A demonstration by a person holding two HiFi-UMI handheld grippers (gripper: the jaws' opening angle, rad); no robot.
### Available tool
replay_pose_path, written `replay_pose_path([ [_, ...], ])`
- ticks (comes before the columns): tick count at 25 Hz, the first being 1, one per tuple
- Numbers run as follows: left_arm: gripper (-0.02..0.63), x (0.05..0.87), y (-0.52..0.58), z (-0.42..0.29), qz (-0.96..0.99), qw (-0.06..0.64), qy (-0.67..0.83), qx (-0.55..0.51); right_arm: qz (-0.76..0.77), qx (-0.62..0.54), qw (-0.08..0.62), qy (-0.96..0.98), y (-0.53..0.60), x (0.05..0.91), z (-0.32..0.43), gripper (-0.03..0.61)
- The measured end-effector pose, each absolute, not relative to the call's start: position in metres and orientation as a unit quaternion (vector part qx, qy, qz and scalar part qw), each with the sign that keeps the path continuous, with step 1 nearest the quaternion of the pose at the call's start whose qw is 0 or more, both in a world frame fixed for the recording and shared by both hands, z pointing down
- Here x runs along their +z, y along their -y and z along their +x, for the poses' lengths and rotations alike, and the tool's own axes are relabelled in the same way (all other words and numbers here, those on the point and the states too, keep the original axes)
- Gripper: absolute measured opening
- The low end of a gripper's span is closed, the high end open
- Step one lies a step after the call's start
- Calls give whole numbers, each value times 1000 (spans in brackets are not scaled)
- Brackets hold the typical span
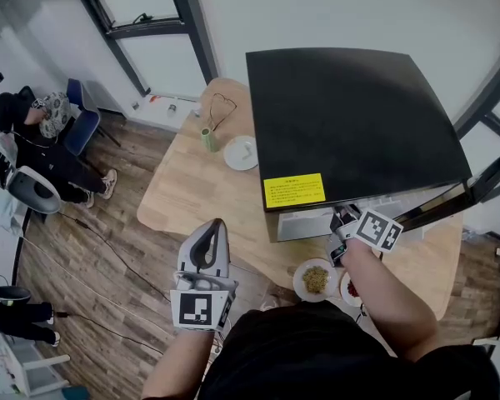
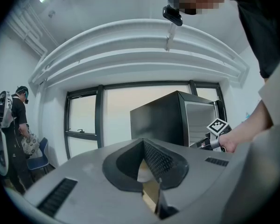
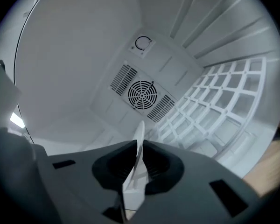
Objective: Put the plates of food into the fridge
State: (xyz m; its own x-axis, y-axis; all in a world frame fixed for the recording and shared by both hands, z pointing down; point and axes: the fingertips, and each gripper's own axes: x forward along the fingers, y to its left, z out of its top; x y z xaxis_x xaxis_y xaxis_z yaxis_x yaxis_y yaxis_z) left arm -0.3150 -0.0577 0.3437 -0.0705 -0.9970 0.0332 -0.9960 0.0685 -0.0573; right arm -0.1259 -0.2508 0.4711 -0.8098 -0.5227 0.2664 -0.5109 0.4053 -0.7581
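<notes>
Held plate is clamped edge-on in the right gripper, pads pressed on its thin white rim; what lies on it can't be made out. It is held inside the fridge, with the rear fan grille ahead and the white wire shelf to one side.

Two more plates are seen on the table just in front of the fridge opening, below the right forearm: yellow-food plate and red-food dish, side by side, nearly touching.

Fridge is set on the table's right part, door swung open to the right.

Left gripper is held over the table's near edge, well apart from the fridge, jaw tips closed together, nothing gripped.

Far plate and green cup are seen near the fridge's left side.
</notes>
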Motion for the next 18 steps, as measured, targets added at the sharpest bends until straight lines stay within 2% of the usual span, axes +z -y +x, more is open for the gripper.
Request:
replay_pose_path([
  [9, 5, 343, 57, -316, -684, 11, -729, -19, -360, -320, -122, -868, 254, 481, -122, 101],
  [14, 5, 339, 55, -316, -681, 10, -732, -18, -383, -295, -150, -862, 255, 489, -111, 127],
  [18, 5, 338, 55, -311, -688, 16, -725, -11, -392, -280, -143, -865, 257, 483, -103, 127],
])
